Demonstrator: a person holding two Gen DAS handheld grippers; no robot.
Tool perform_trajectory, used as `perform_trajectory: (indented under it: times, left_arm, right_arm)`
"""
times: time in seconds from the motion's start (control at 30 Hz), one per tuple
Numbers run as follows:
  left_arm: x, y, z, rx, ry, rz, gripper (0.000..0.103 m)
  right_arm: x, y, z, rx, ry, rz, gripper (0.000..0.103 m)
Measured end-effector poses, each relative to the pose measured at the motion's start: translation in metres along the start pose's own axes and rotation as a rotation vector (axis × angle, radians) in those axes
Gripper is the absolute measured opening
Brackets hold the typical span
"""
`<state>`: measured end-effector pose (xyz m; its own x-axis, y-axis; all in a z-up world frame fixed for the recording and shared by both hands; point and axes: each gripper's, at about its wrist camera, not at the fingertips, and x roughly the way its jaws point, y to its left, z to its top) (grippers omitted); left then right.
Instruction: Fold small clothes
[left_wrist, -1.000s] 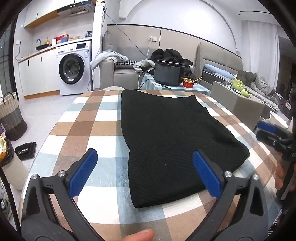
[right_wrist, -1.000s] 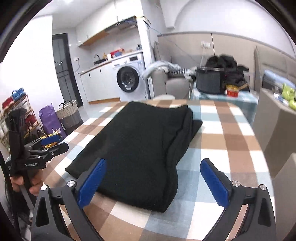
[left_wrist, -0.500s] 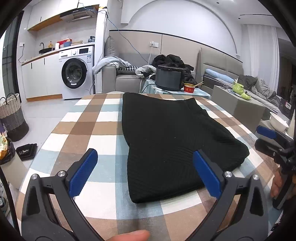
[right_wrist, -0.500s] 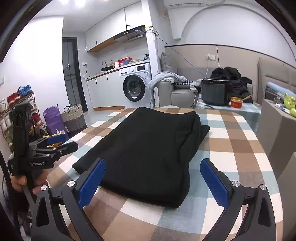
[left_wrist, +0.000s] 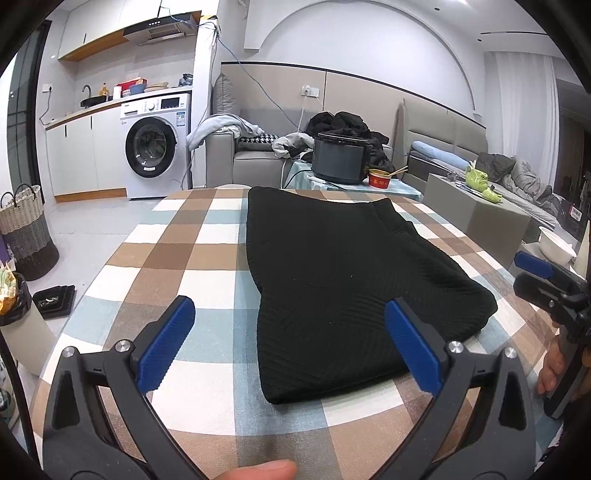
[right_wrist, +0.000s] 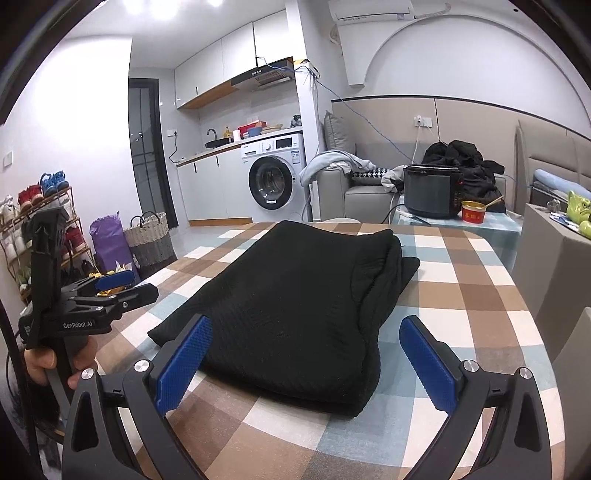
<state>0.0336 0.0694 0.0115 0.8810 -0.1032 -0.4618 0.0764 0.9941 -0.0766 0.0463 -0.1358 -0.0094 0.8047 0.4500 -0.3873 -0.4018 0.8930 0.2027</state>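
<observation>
A black knit garment (left_wrist: 343, 280) lies folded flat on the checked tablecloth (left_wrist: 166, 258); its thick folded edge faces the right wrist view. My left gripper (left_wrist: 286, 306) hovers open over the near left corner of the garment, with nothing between its blue pads (left_wrist: 166, 343). My right gripper (right_wrist: 306, 321) also stands open, above the near edge of the garment (right_wrist: 303, 291), touching nothing. Each gripper shows in the other's view: the right gripper (left_wrist: 521, 271) at the table's right side, the left gripper (right_wrist: 144, 284) at its left, each held by a hand.
Beyond the table's far end are a grey sofa (left_wrist: 255, 162) with clothes on it, a black cooker (left_wrist: 340, 162) and a red bowl (left_wrist: 380, 179) on a side table. A washing machine (left_wrist: 155, 147), a woven basket (left_wrist: 26, 229) and a shoe rack (right_wrist: 37, 221) stand to the left.
Both wrist views have tilted upward and drawn back slightly, showing more wall and ceiling. The garment lies as before. Both grippers stay open.
</observation>
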Motion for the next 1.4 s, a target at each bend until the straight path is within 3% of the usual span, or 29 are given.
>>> perform_trajectory:
  times: [1.4]
  left_arm:
    - [-0.0007,0.0003,-0.0001,0.010,-0.004,-0.003,0.102]
  right_arm:
    - [0.0019,0.0015,-0.0003,-0.006,-0.001,0.000,0.103]
